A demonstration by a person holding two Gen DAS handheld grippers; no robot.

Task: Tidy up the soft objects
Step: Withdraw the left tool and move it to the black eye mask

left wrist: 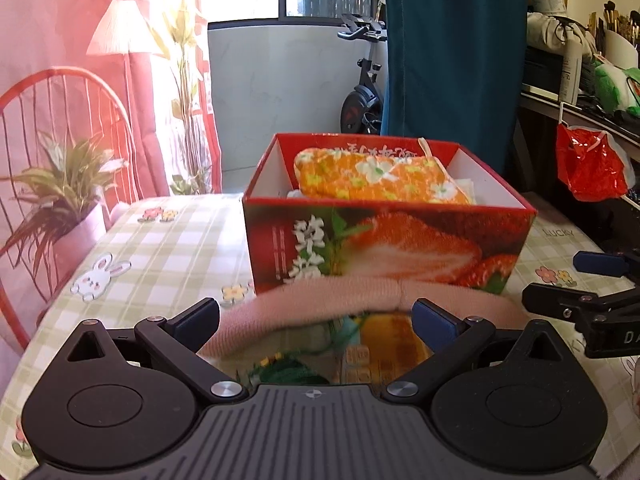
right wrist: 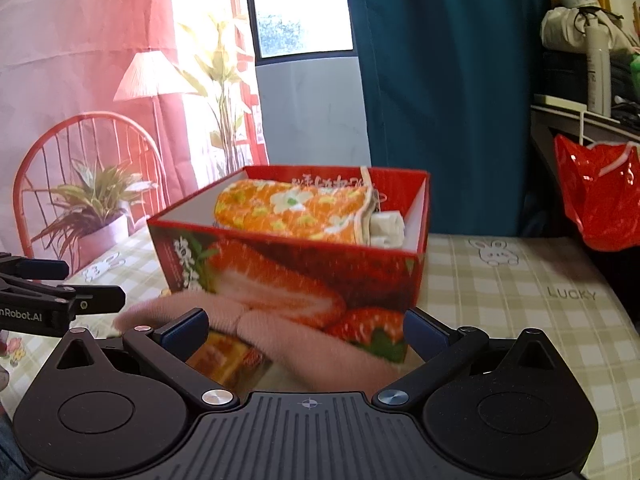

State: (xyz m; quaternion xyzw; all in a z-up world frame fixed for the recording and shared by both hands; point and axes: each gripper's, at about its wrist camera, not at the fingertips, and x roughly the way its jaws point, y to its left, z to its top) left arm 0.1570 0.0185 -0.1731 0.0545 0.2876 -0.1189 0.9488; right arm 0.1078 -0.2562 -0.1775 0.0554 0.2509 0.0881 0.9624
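Left gripper (left wrist: pixel 316 316): matte black body, ribbed grey plate with a small crosshair mark, two round black discs, silver pivot screws, dark blue pads (left wrist: pixel 434 320) on the fingers. Right gripper (right wrist: pixel 306 330) is its twin, with white lettering on its side in the left wrist view.

Left hand-held gripper (left wrist: pixel 316 316): black linkage arms with blue-padded fingers (left wrist: pixel 434 319), jaws spread wide across the lower centre of its frame. Right hand-held gripper (right wrist: pixel 306 330): same build, jaws equally wide apart, lower centre of its frame. Both point forward, side by side.
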